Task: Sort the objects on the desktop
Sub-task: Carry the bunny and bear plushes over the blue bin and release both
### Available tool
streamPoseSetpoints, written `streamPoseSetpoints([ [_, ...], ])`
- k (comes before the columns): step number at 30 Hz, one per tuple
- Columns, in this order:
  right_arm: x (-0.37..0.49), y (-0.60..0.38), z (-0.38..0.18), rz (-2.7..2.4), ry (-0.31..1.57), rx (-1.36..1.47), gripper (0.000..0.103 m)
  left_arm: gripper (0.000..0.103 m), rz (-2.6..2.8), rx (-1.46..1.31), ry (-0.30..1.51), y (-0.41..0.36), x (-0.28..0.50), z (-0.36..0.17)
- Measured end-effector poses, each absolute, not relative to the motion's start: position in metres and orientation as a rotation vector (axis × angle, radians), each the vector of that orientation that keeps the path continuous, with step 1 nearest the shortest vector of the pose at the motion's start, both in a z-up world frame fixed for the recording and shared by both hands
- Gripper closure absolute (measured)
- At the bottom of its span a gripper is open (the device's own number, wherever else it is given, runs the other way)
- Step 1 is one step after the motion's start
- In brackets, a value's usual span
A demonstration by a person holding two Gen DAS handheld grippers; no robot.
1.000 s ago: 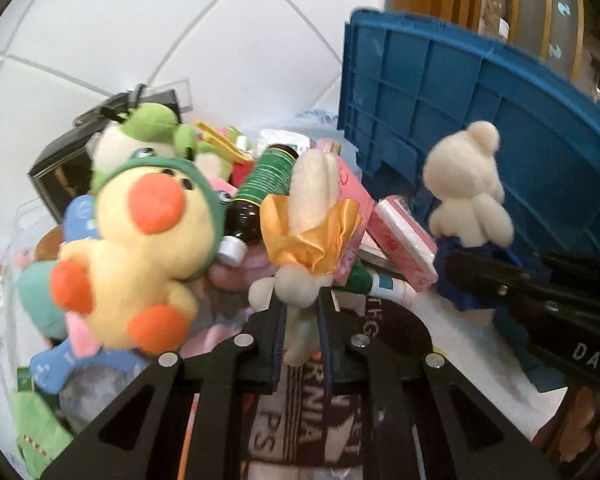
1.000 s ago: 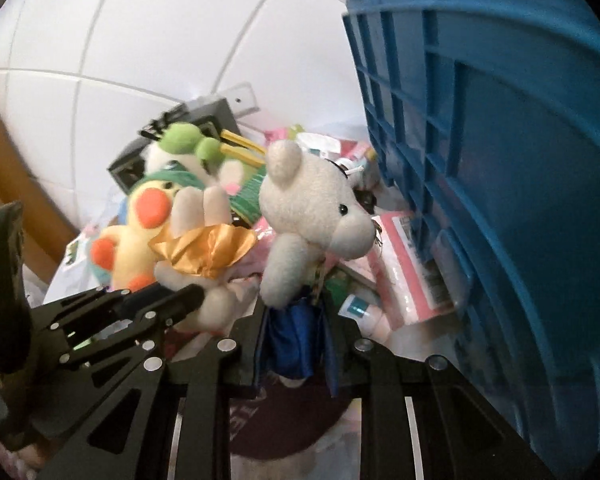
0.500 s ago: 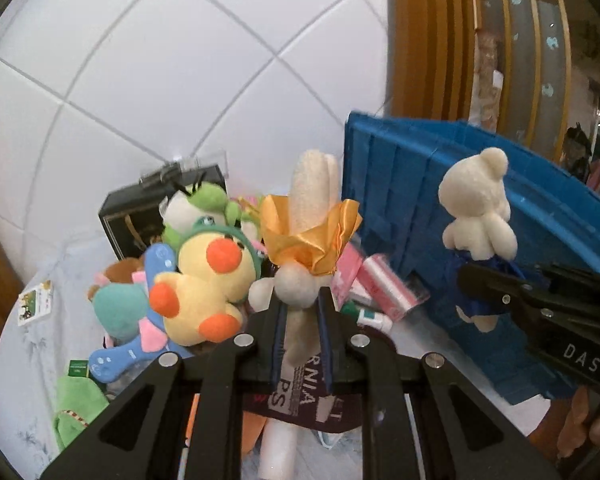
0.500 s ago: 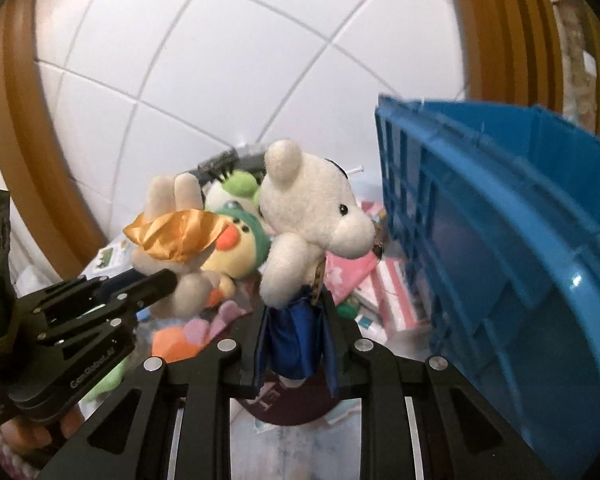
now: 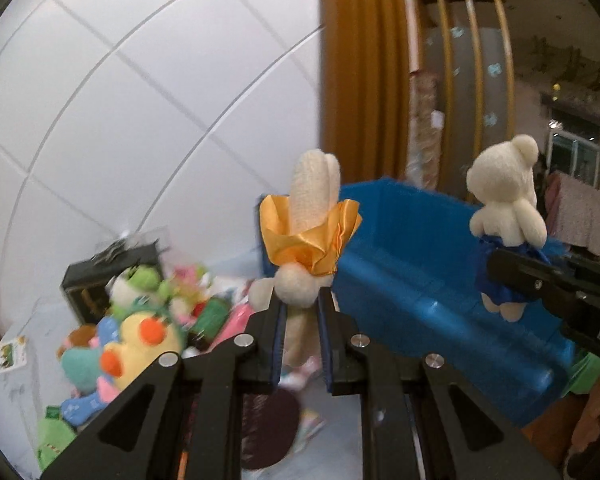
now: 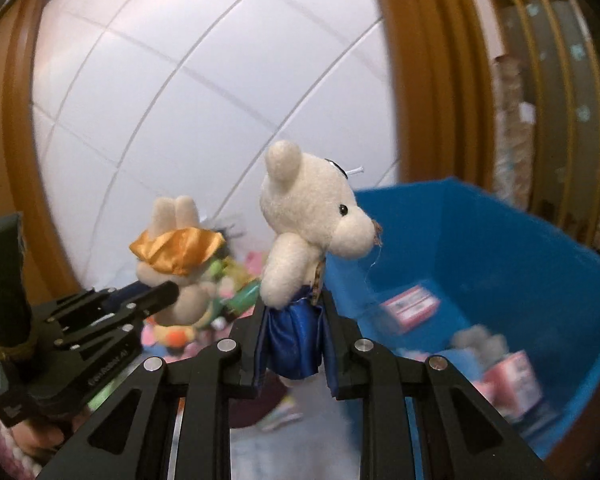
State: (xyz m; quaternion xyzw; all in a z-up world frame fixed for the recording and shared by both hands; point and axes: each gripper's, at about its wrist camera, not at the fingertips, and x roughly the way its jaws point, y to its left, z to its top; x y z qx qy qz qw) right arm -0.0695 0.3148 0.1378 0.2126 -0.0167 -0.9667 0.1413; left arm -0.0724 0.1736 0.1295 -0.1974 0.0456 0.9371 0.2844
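blue crate (image 6: 500, 248): biggest thing i see, rigid ribbed plastic, at 3 o'clock in the right wrist view; a few pink boxes (image 6: 410, 306) and a grey plush lie inside, so i judge some sorting is done.
toy pile (image 5: 140, 324): soft, bright, lumpy heap at 8 o'clock in the left wrist view, with a yellow duck plush (image 5: 140, 340) and a green plush; a black box (image 5: 96, 280) stands behind. most of the job is left, i reckon.
white bear plush (image 6: 312, 232): fuzzy, round-eared, shiny blue satin skirt; held above the near edge of the crate.
rabbit plush (image 5: 312, 216): cream, ribbed long ears, crinkled gold satin collar; held up just left of the crate.
right gripper (image 6: 294, 342): my fingers are nearly together, clamped on the bear's skirt.
left gripper (image 5: 302, 340): fingers pinched close on the rabbit's lower body.
next: i'd carry both over the crate and let go.
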Motion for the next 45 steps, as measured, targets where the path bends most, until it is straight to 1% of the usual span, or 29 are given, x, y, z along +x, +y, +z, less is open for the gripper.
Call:
streamPoseSetpoints([
  [4, -0.071, 0.365, 0.153, -2.855, -0.045, 0.567, 0.081, 0.088, 2.480, -0.481, 0.116, 0.225, -0.059, 0.149],
  [9, -0.090, 0.428, 0.148, -2.890, -0.050, 0.617, 0.081, 0.088, 2.408, -0.463, 0.142, 0.300, -0.045, 0.161],
  [11, -0.100, 0.451, 0.141, -2.885, -0.049, 0.661, 0.081, 0.088, 2.366, -0.508, 0.163, 0.329, -0.046, 0.158],
  [15, -0.118, 0.492, 0.130, -2.864, -0.048, 0.737, 0.081, 0.088, 2.314, -0.644, 0.272, 0.385, -0.050, 0.145],
  [19, -0.138, 0.522, 0.115, -2.836, -0.042, 0.803, 0.081, 0.088, 2.263, -0.772, 0.365, 0.419, -0.051, 0.133],
  [27, -0.159, 0.551, 0.085, -2.796, 0.000, 0.922, 0.079, 0.088, 2.210, -0.902, 0.503, 0.452, -0.046, 0.108],
  [32, -0.162, 0.557, 0.076, -2.789, 0.032, 0.975, 0.078, 0.088, 2.226, -0.921, 0.531, 0.453, -0.046, 0.107],
  [34, -0.166, 0.562, 0.073, -2.790, 0.036, 0.988, 0.077, 0.085, 2.231, -0.936, 0.542, 0.454, -0.048, 0.105],
  [35, -0.166, 0.563, 0.073, -2.796, 0.041, 0.994, 0.076, 0.081, 2.237, -0.941, 0.544, 0.453, -0.048, 0.104],
  [36, -0.165, 0.563, 0.071, -2.804, 0.051, 1.000, 0.075, 0.074, 2.244, -0.944, 0.540, 0.452, -0.049, 0.104],
  [37, -0.165, 0.564, 0.071, -2.812, 0.059, 0.993, 0.072, 0.069, 2.251, -0.944, 0.535, 0.451, -0.050, 0.104],
  [38, -0.164, 0.563, 0.072, -2.820, 0.068, 0.992, 0.065, 0.055, 2.255, -0.944, 0.532, 0.450, -0.050, 0.104],
  [39, -0.165, 0.564, 0.071, -2.824, 0.067, 0.990, 0.059, 0.044, 2.263, -0.939, 0.527, 0.448, -0.050, 0.105],
  [41, -0.163, 0.566, 0.073, -2.832, 0.056, 0.978, 0.046, 0.038, 2.269, -0.924, 0.528, 0.447, -0.048, 0.105],
  [42, -0.166, 0.568, 0.073, -2.836, 0.057, 0.973, 0.043, 0.038, 2.273, -0.920, 0.529, 0.447, -0.047, 0.106],
  [43, -0.165, 0.568, 0.073, -2.840, 0.067, 0.967, 0.036, 0.038, 2.279, -0.917, 0.530, 0.447, -0.048, 0.106],
  [44, -0.163, 0.567, 0.073, -2.853, 0.080, 0.963, 0.021, 0.038, 2.284, -0.913, 0.530, 0.446, -0.047, 0.107],
  [45, -0.163, 0.568, 0.073, -2.859, 0.081, 0.960, 0.013, 0.038, 2.291, -0.911, 0.522, 0.446, -0.047, 0.107],
])
